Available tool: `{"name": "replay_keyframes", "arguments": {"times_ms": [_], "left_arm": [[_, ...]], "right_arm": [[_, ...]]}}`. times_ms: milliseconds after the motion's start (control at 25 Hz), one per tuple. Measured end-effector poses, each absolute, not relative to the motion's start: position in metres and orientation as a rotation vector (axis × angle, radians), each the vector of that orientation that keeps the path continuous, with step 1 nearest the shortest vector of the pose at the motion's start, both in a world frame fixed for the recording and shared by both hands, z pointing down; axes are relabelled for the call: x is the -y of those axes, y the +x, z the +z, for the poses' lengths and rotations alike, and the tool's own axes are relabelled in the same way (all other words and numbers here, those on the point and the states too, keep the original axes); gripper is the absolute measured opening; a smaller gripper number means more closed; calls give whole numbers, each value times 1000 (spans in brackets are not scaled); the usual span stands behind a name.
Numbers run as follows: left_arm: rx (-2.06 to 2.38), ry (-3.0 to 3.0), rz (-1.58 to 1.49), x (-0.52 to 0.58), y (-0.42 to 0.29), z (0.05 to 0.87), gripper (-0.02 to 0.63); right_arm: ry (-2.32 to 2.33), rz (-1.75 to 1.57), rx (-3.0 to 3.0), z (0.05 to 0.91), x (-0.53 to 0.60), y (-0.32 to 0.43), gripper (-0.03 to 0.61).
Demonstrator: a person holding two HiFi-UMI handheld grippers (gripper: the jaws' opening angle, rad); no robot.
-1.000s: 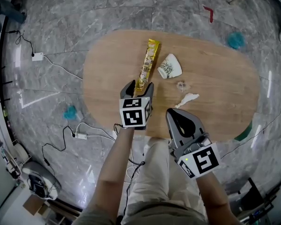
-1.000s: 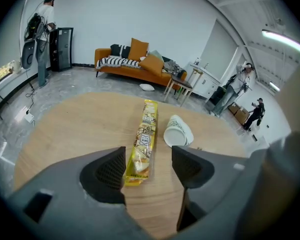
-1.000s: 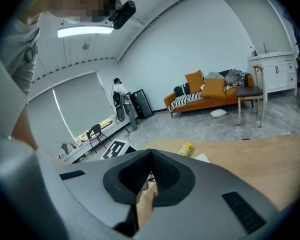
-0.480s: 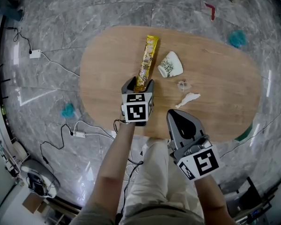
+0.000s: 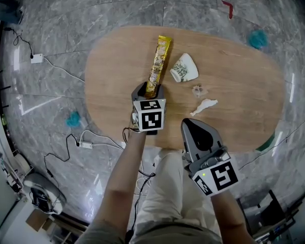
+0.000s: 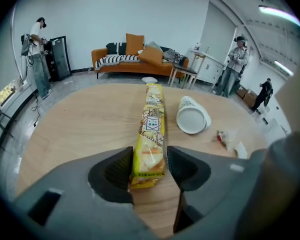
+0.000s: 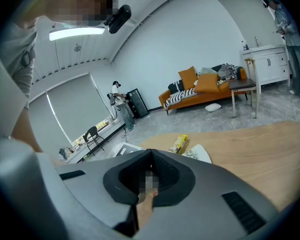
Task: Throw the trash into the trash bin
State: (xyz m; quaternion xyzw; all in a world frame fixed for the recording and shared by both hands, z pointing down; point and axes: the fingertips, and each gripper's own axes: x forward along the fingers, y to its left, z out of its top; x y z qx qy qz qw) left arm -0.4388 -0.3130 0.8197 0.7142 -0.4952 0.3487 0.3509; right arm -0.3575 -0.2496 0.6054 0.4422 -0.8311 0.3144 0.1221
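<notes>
Fingers (image 6: 115, 173) of the left gripper (image 6: 149, 158) stand either side of the near end of the long yellow foil snack wrapper (image 6: 153, 119), having just been closing on it. The pads sit right at its edges without visibly squeezing it. That wrapper lies flat on the oval wooden table (image 5: 234, 126), running from near the middle towards the far edge, left of the white paper cup (image 5: 184, 69) tipped on its side. The right gripper (image 5: 189, 123) hangs over the table's near edge, jaws together and empty. I judge this to be the grasp of a piece of trash. Next comes a firm pinch, a lift, and a carry to a bin that no view shows.
</notes>
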Motion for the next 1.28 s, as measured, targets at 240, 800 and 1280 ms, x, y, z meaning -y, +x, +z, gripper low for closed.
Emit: {"name": "replay_keyframes", "arguments": {"times_ms": [240, 800, 1280], "left_arm": [[1279, 1844, 913, 312, -442, 819, 187], [1280, 1893, 848, 304, -439, 768, 183], [1322, 1907, 785, 290, -442, 701, 181]], "right_arm": [[1289, 915, 2429, 604, 247, -360, 8], [1283, 849, 2456, 572, 243, -364, 8], [1269, 777, 2506, 524, 228, -369, 8]]}}
